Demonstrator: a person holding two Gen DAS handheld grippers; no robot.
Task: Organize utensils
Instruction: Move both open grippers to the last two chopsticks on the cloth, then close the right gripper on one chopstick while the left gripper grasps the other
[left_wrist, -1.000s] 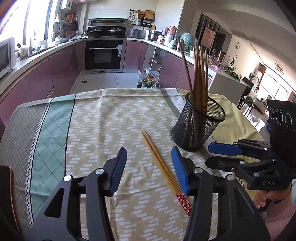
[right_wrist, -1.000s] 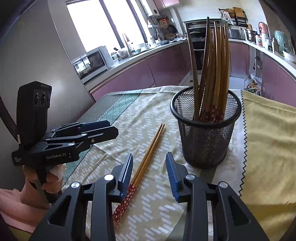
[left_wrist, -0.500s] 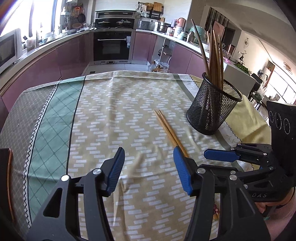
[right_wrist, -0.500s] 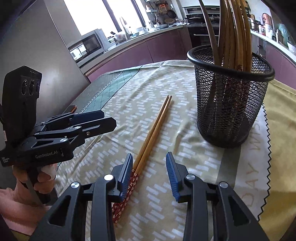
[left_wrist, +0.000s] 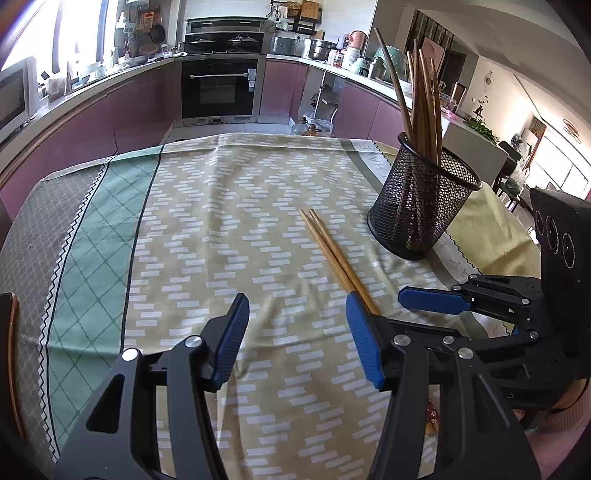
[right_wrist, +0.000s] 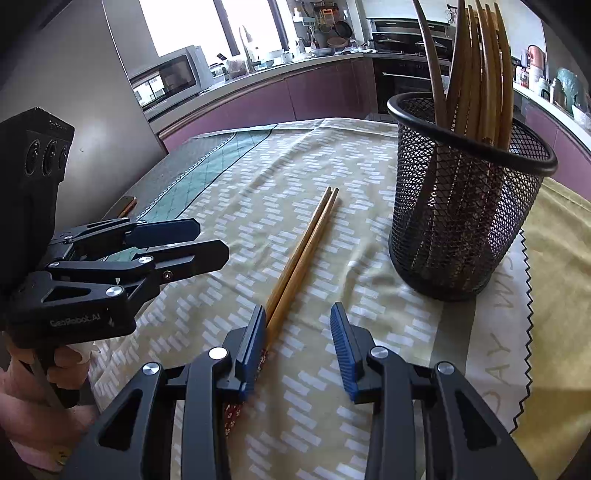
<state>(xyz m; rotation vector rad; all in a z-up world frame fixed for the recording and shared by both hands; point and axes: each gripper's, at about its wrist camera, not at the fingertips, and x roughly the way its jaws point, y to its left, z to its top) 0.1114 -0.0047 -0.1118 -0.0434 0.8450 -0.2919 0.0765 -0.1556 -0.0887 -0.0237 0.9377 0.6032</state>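
Drawn nearer to the chopsticks (right_wrist: 303, 254) since half a second ago, right gripper (right_wrist: 299, 343) now with its left pad just beside the patterned ends. Left gripper (left_wrist: 295, 332) spread wide, holding nothing, low above the tablecloth (left_wrist: 221, 229) near the tabletop's near edge. Pair lying flat side by side, mid-tabletop, tips toward the far edge, partly hidden behind the left gripper's right finger in its own view. Right gripper parted too, gripping nothing. Further right, mesh holder (right_wrist: 469, 206) upright near the right edge, full of chopsticks, well apart from the loose pair.
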